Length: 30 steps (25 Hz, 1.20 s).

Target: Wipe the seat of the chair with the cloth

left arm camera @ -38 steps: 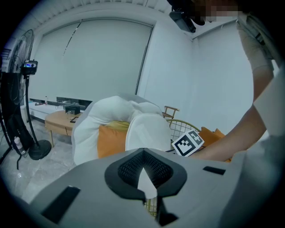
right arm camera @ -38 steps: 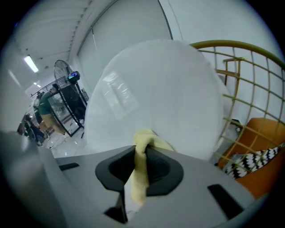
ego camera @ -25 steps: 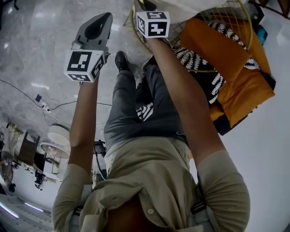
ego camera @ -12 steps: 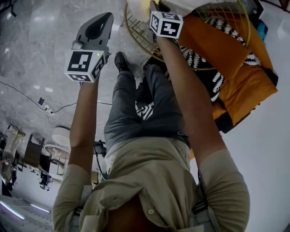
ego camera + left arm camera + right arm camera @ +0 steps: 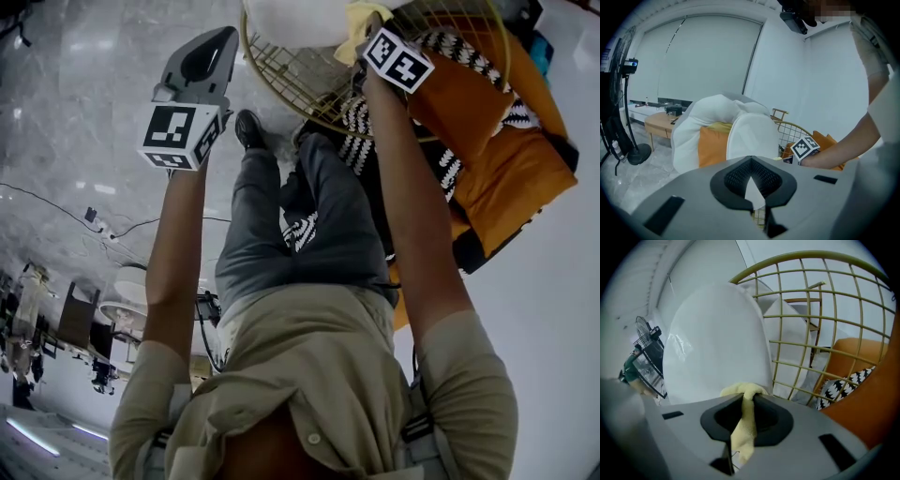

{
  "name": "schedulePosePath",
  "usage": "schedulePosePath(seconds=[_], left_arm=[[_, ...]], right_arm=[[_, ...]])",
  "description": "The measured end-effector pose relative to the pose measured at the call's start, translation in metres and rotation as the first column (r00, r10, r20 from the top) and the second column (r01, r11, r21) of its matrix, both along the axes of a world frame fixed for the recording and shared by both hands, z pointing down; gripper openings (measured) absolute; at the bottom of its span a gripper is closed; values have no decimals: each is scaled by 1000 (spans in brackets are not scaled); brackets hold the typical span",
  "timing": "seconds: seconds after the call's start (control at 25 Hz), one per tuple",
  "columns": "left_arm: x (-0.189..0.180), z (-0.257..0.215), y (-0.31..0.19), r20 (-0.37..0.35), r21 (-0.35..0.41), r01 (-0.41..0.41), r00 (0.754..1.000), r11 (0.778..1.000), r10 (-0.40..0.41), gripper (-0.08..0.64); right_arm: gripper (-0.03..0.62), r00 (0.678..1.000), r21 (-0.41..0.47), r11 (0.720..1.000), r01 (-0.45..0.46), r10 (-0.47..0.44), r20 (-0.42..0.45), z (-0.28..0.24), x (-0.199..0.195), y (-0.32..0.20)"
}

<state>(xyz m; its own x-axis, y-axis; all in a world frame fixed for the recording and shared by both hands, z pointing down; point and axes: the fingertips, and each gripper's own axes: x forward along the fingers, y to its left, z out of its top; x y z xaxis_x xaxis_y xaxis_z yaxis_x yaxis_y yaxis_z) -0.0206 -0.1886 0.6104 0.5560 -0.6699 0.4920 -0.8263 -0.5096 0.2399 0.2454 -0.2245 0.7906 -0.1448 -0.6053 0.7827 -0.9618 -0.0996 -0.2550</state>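
The chair has a white seat (image 5: 295, 19) (image 5: 717, 343) inside a gold wire frame (image 5: 309, 84) (image 5: 797, 348). My right gripper (image 5: 370, 33) (image 5: 745, 401) is shut on a yellow cloth (image 5: 359, 21) (image 5: 743, 427), and the bunched end of the cloth rests against the white seat. My left gripper (image 5: 217, 39) (image 5: 751, 161) is held up to the left of the chair, apart from it, jaws together with nothing in them. In the left gripper view the white seat (image 5: 752, 136) stands ahead, with the right gripper's marker cube (image 5: 805, 147) beside it.
Orange cushions (image 5: 487, 141) and a black-and-white patterned cushion (image 5: 839, 383) lie to the right of the chair. A white-draped armchair (image 5: 708, 117), a wooden table (image 5: 658, 122) and a standing fan (image 5: 623, 93) are farther off. The person's legs and shoe (image 5: 251, 127) stand on marble floor.
My right gripper has moved to the right along the chair with the cloth in it. The left gripper has stayed in place.
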Motion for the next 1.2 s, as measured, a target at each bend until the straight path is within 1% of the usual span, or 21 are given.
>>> schedulePosePath(seconds=[0.16, 0.28, 0.44, 0.56, 0.64, 0.68, 0.76, 0.8, 0.84, 0.88, 1.0, 1.12, 1.2], left_arm=[[3, 6, 1, 0, 0, 2, 1000, 1000, -2, 9], [1, 8, 5, -1, -4, 9, 1000, 1000, -9, 9], [-5, 10, 11, -3, -8, 27, 1000, 1000, -27, 9], [-19, 16, 17, -5, -12, 49, 999, 999, -49, 9], [-32, 22, 23, -3, -17, 67, 998, 998, -67, 9], [-38, 24, 26, -3, -21, 75, 997, 997, -75, 9], [-46, 25, 32, -3, -29, 88, 996, 996, -88, 9], [-49, 25, 34, -4, -31, 92, 996, 995, -92, 9], [-51, 26, 35, -5, -32, 95, 995, 995, -95, 9], [-53, 27, 36, -6, -32, 97, 995, 995, -97, 9], [-60, 28, 37, -9, -31, 104, 995, 994, -104, 9], [-63, 28, 36, -15, -29, 106, 994, 994, -106, 9], [-60, 28, 35, -18, -29, 101, 995, 994, -102, 9]], right_arm=[[61, 1000, 0, 1000, 19, -19, -14, 8, -4, 1], [61, 998, -6, 998, 55, -55, -23, 12, -16, 2], [61, 991, -21, 991, 134, -134, -11, 22, -48, 8], [61, 979, -43, 979, 202, -200, 36, 36, -94, 20], [61, 959, -51, 960, 276, -271, 86, 43, -141, 32], [61, 942, -46, 945, 324, -317, 110, 42, -167, 38], [61, 898, -15, 907, 422, -415, 144, 34, -216, 48], [61, 878, 4, 889, 458, -453, 153, 28, -236, 51], [61, 865, 20, 877, 480, -477, 159, 25, -250, 53], [61, 859, 29, 873, 487, -485, 161, 23, -259, 54], [61, 864, 32, 876, 481, -480, 153, 22, -266, 52], [61, 860, 36, 868, 495, -495, 123, 20, -259, 50], [61, 862, 39, 869, 493, -494, 108, 20, -252, 49]])
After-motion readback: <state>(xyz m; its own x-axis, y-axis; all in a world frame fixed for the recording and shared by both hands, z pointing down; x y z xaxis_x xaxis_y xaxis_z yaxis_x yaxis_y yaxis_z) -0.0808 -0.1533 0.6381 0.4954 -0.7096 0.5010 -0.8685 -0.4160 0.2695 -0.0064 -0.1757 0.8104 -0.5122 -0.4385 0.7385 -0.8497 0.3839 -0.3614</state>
